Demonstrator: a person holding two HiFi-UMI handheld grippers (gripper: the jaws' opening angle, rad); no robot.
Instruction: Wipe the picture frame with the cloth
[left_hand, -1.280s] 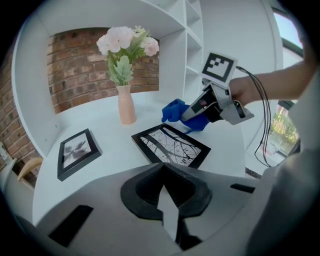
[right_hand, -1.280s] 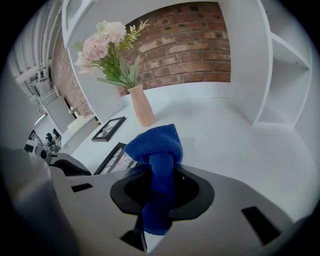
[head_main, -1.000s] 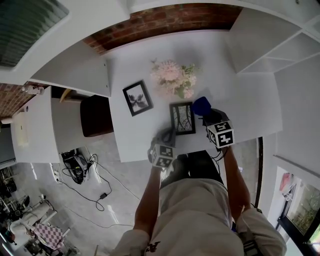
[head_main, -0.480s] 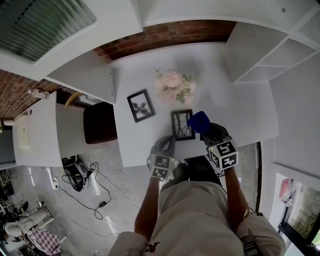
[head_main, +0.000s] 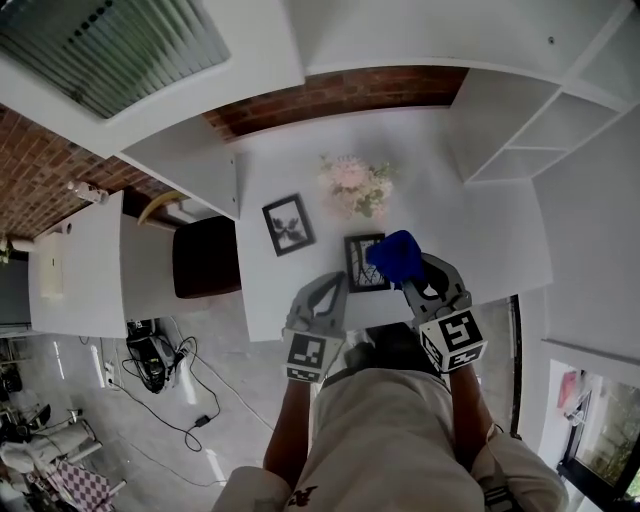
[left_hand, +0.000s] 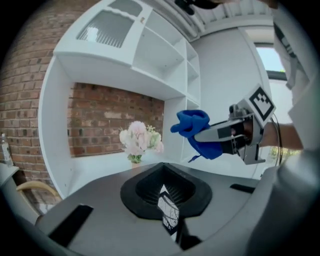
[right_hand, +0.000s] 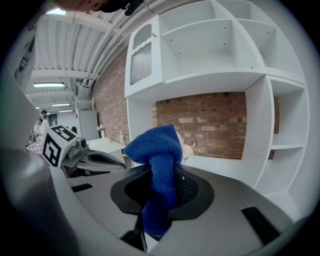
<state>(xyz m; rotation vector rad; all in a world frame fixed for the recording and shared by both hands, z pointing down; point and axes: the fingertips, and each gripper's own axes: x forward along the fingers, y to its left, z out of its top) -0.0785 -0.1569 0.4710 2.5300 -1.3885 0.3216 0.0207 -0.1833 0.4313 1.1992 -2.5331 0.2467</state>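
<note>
A black picture frame (head_main: 364, 263) with a branch print stands near the front edge of the white table (head_main: 480, 230). My left gripper (head_main: 338, 284) is shut on its lower left edge; in the left gripper view a sliver of the print (left_hand: 169, 212) shows between the closed jaws. A bunched blue cloth (head_main: 397, 255) is pinched in my right gripper (head_main: 413, 273) and covers the frame's upper right corner. In the right gripper view the cloth (right_hand: 156, 150) sticks up from the jaws and hangs below them.
A second black frame (head_main: 288, 224) stands on the table to the left. A vase of pink flowers (head_main: 356, 183) is behind both frames. White shelves (head_main: 545, 120) rise at the right and a dark stool (head_main: 205, 256) sits left of the table.
My right gripper has carried the blue cloth from beside the frame's top right corner in over that corner. The left gripper stays at the frame's lower left edge.
</note>
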